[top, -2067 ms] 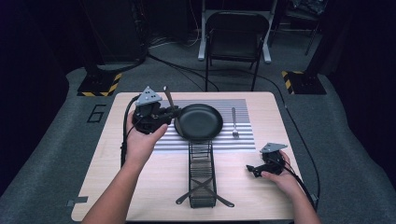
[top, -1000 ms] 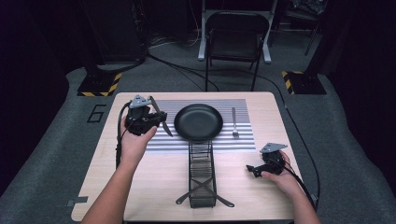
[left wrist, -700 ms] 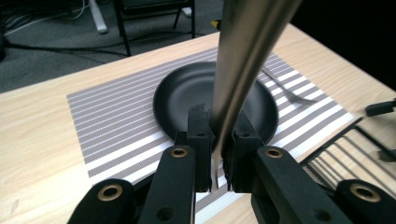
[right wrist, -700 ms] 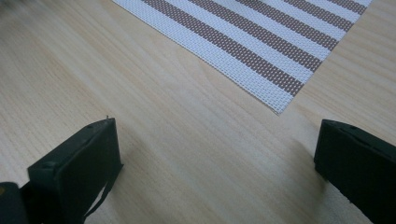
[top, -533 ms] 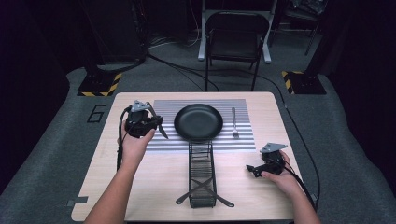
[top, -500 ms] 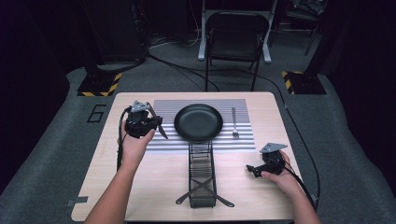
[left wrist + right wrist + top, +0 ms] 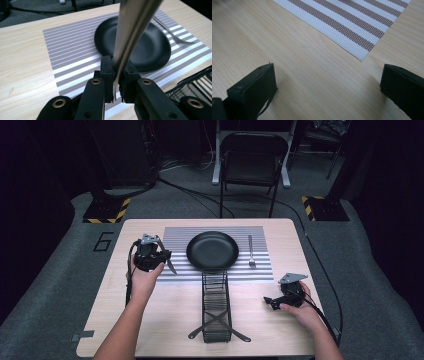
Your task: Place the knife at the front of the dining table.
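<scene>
My left gripper is shut on a silver knife, low over the left part of the striped placemat. The knife's tip points down toward the mat, left of the black plate. On the mat to the plate's right lies a fork. My right gripper rests on the bare wood at the front right, open, with nothing between its jaws; the placemat's corner lies just ahead of it.
A black wire rack stretches from the plate toward the table's front edge, between my two hands. A folding chair stands behind the table. Cables trail across the floor there.
My left hand has carried the knife leftward and down, away from the plate's left rim to just above the mat. The right hand has stayed put.
</scene>
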Motion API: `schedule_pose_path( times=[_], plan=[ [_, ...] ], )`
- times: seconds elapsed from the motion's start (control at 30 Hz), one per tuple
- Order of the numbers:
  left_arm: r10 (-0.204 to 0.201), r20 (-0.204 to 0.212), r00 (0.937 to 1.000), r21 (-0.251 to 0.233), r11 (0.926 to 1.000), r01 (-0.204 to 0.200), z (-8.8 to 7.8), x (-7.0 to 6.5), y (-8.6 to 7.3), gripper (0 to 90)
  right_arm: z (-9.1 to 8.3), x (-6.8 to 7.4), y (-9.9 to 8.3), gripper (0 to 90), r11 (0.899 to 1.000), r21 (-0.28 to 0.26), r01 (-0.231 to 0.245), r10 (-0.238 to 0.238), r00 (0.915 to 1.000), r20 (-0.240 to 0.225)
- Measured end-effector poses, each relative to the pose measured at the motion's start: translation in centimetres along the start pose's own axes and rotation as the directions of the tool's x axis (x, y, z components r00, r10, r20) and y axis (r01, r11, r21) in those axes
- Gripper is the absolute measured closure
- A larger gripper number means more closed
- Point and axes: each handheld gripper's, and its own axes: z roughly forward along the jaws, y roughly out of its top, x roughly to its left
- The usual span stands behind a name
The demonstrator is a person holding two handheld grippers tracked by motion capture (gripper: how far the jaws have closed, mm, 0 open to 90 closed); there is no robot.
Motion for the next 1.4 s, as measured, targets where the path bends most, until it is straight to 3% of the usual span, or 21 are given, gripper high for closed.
schedule_pose_path(
  times=[0.27,0.47,0.63,0.7,0.73,1.0,1.23,1.4],
  plan=[
    [-0.024,-0.009,0.9997,0.017,0.9995,0.025,0.9,0.9,-0.5,82.2,0.0,0.0,0.0,0.0,1.000,0.000,0.000,0.000,1.0000,0.000],
    [-0.009,-0.008,0.9999,0.053,0.9985,0.010,1.5,1.3,-0.6,82.2,0.0,0.0,0.0,0.0,1.000,0.000,0.000,0.000,1.0000,0.000],
    [-0.020,-0.019,0.9996,0.048,0.9986,0.021,1.8,1.7,-0.6,82.0,0.0,0.0,0.0,0.0,1.000,0.000,0.000,0.000,1.0000,0.000],
    [-0.041,-0.032,0.9986,0.041,0.9982,0.043,2.0,1.8,-0.5,81.8,0.0,0.0,0.0,0.0,1.000,0.001,-0.001,0.001,1.0000,0.000],
    [-0.026,-0.036,0.9990,0.050,0.9983,0.028,2.0,1.9,-0.4,81.6,0.0,0.0,0.0,0.0,1.000,0.001,0.000,0.000,1.0000,0.000],
    [-0.103,-0.066,0.9925,-0.015,0.9946,0.102,3.4,2.7,-0.2,80.6,0.0,0.0,0.0,0.0,1.000,0.000,0.000,0.000,1.0000,0.000],
    [-0.156,-0.068,0.9854,-0.062,0.9865,0.151,4.5,3.0,-0.2,80.7,0.0,0.0,0.0,0.0,1.000,0.000,-0.001,0.001,1.0000,0.000],
    [-0.200,-0.054,0.9784,-0.101,0.9759,0.193,5.9,3.0,0.0,81.4,0.0,0.0,0.0,0.0,1.000,0.000,0.000,0.000,1.0000,0.000]
  ],
)
